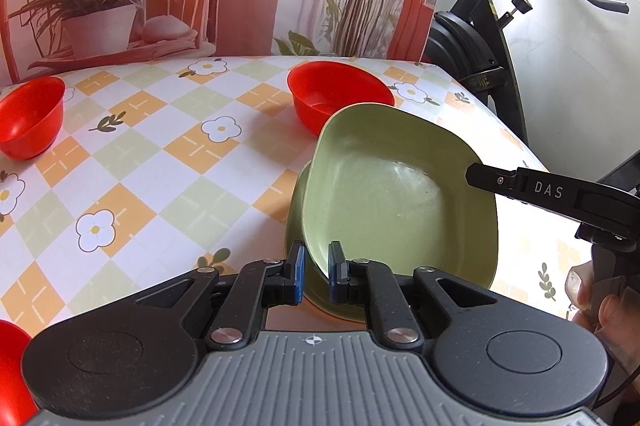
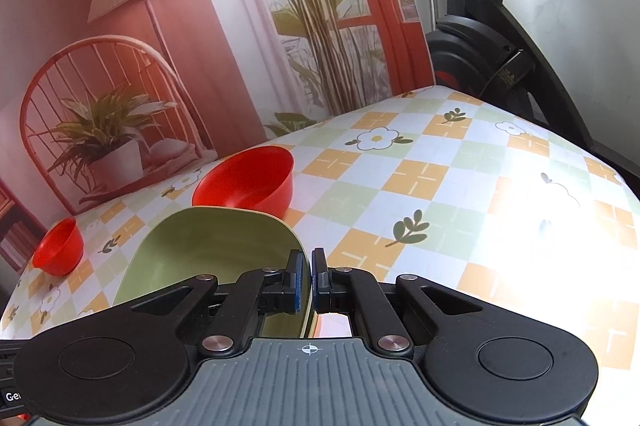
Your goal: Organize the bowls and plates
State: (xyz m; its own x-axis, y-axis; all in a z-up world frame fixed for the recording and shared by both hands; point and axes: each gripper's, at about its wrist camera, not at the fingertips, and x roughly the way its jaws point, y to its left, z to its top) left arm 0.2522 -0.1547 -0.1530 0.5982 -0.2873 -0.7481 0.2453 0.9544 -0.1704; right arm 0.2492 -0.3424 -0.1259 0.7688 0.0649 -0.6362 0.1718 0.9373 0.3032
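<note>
Left wrist: green plate between pads

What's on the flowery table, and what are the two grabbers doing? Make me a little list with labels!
Table: flowered checked cloth
Upper green plate: tilted, held by both grippers
Lower green plate: underneath, only its edge shows
Left gripper: shut on the upper plate's near rim
Right gripper: shut on the same plate's rim
Far red bowl: upright, behind the plates
Left red bowl: upright, standing alone
Corner red bowl: mostly out of view
</note>
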